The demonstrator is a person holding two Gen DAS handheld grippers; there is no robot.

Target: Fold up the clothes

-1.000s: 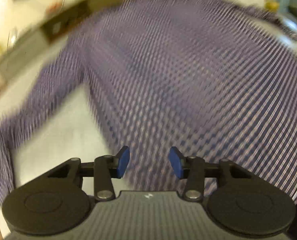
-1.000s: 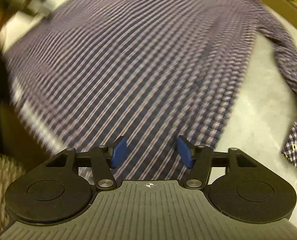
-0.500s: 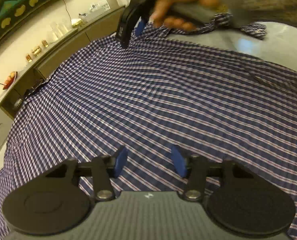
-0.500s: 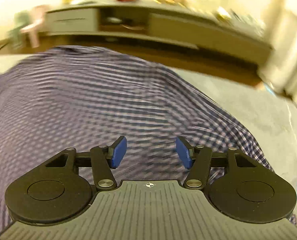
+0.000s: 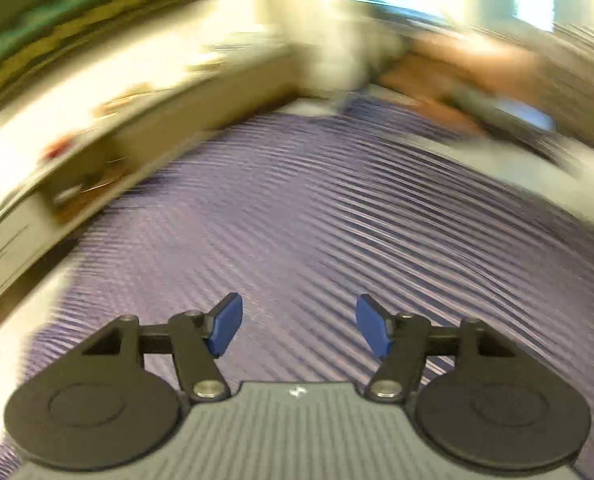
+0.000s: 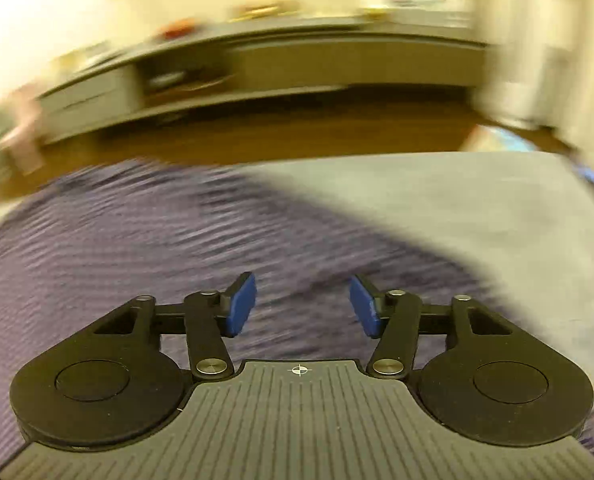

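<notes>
The grey table (image 6: 477,208) carries the purple checked shirt (image 5: 317,220), spread flat and blurred in both views. A low cabinet (image 6: 297,60) stands beyond it. The left gripper (image 5: 299,326) and right gripper (image 6: 303,304) hover above the fabric, jaws apart, holding nothing.

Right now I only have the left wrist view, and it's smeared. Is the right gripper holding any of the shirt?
Observer: No. The right gripper is open, blue pads apart over the checked shirt, nothing between them.
Operator: What lies to its right?
Observer: Bare grey surface; the shirt's edge runs diagonally across that view.
Operator: Anything beyond the shirt?
Observer: A long low cabinet across a wooden floor, blurred.
</notes>
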